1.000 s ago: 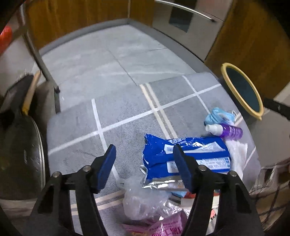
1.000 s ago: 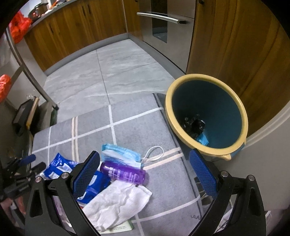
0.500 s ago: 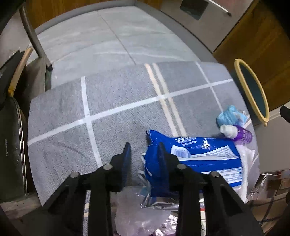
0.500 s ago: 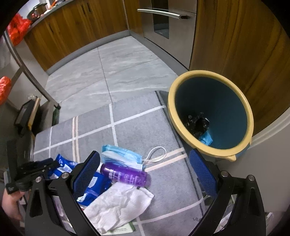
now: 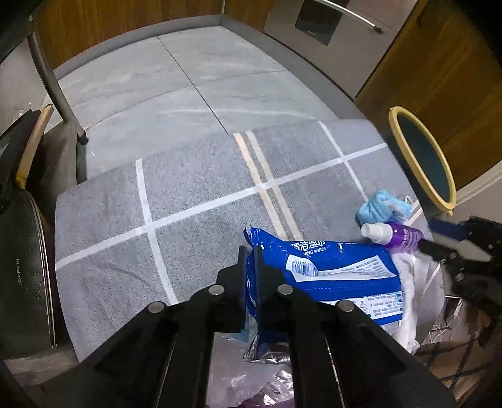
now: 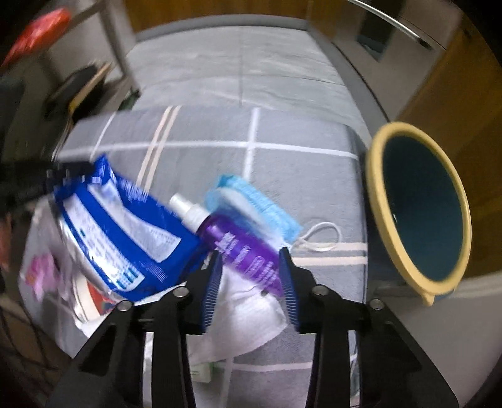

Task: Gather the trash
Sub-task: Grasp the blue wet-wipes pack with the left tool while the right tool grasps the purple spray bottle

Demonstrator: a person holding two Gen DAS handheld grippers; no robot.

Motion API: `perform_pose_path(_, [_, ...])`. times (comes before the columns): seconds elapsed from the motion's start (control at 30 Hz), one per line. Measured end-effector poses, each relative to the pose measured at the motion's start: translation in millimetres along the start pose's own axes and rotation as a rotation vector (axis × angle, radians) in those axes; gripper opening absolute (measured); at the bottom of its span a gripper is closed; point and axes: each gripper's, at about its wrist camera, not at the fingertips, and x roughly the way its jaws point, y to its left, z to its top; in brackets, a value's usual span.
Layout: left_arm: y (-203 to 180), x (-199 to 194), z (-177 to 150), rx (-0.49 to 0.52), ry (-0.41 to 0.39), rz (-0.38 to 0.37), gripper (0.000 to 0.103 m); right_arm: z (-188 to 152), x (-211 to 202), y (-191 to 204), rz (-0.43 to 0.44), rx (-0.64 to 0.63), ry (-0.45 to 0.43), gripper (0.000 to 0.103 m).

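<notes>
A grey rug [image 5: 200,194] with white and beige crossing stripes lies on a floor of large pale grey tiles [image 5: 175,81]. Beyond the rug's far edge, wooden cabinet fronts [image 5: 448,81] run along the room, with a stainless oven door [image 5: 332,28] and its bar handle set between them. Off the rug's left edge, a slanted metal leg [image 5: 53,81] comes down to the tiles near the far left corner. Beside it, dark flat items [image 5: 25,260] lean upright, one with a light wooden edge [image 5: 31,141]. In the right wrist view something red [image 6: 34,34] shows blurred at the upper left.
</notes>
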Motion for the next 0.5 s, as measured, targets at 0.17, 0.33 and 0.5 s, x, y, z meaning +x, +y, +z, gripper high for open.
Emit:
perform_pose_path(0.17, [-2.9,-6.7,3.8,0.008,-0.024,-0.014,0.004,-0.7,15.6,18.9,-0.047,-0.107,0.027,0.035])
perform_pose_path(0.33, [-4.3,-11.7,7.3,0.000,-0.040,-0.032,0.004,3.7,25.2,27.1,-0.081,-0.167,0.022,0.036])
perform_pose_path(0.5, [-2.9,-11.0,7.4,-0.004,-0.036,-0.041,0.004,7.4,35.3,30.7,-0.082,-0.211,0.016,0.047])
